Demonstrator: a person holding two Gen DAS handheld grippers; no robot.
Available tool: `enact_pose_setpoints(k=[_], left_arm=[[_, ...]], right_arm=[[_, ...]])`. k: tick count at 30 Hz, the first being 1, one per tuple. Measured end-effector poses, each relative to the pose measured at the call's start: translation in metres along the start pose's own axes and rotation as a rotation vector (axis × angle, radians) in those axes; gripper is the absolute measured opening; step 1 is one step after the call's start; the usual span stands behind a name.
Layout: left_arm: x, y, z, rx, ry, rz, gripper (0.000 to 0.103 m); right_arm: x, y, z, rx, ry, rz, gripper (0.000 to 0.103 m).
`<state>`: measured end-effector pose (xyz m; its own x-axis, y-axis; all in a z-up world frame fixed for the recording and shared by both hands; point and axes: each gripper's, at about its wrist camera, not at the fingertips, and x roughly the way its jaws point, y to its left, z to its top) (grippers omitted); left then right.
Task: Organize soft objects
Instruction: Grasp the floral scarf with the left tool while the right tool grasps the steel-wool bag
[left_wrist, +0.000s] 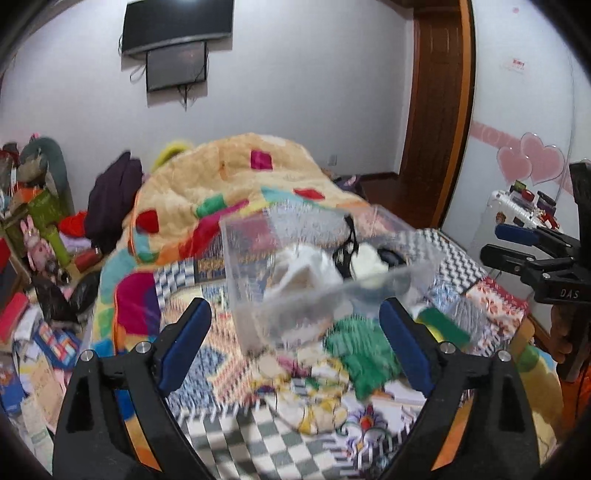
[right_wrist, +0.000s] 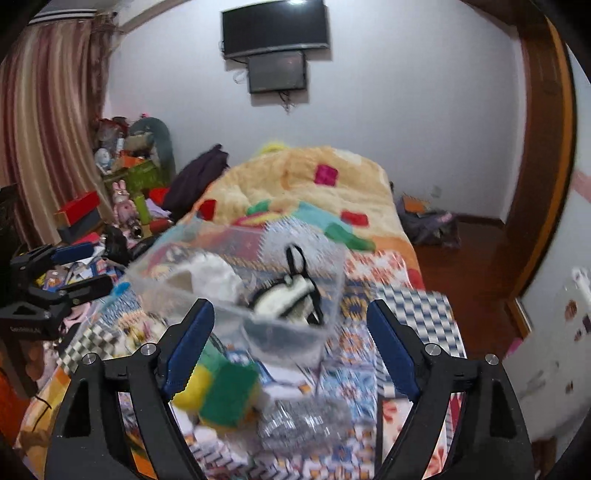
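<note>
Left wrist view shows the left gripper with its two blue-padded jaws spread wide and nothing between them, hovering above a patchwork-patterned bed. One clear plastic storage bin sits on the bed just beyond the jaws, blurred. Inside it lie two soft things: one white cloth bundle on the left and one black-and-white soft item with black straps on the right. Near the bin's right side sits one yellow-and-green sponge, and one green knitted cloth lies nearer, beside a crumpled pale patterned cloth. The right gripper shows at the far right edge, its jaws parted and holding nothing.

Right wrist view shows the same gripper wide open, with the sponge just past its left finger and one crinkled clear plastic sheet beside it. One orange fleece blanket with coloured squares is heaped at the far end.
</note>
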<state>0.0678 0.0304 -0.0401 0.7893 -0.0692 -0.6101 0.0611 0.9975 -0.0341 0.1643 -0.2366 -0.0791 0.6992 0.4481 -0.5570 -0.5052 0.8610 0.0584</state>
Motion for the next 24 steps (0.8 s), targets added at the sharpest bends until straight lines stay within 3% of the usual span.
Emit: enact_pose_setpoints(k=[8, 15, 19, 24], left_arm=[[0.025, 0.007, -0.038, -0.036, 0.121, 0.014, 0.093], [0.048, 0.006, -0.056, -0.045, 0.195, 0.016, 0.093], [0.056, 0.005, -0.061, -0.054, 0.213, 0.014, 0.092], [0.054, 0.006, -0.063, -0.055, 0.187, 0.022, 0.07]], right_arm=[[0.017, -0.017, -0.042, 0.092, 0.122, -0.025, 0.083], [0.035, -0.024, -0.062, 0.171, 0.21, 0.028, 0.08], [0.044, -0.019, -0.068, 0.179, 0.247, 0.077, 0.064], [0.038, -0.013, -0.069, 0.149, 0.222, 0.063, 0.044]])
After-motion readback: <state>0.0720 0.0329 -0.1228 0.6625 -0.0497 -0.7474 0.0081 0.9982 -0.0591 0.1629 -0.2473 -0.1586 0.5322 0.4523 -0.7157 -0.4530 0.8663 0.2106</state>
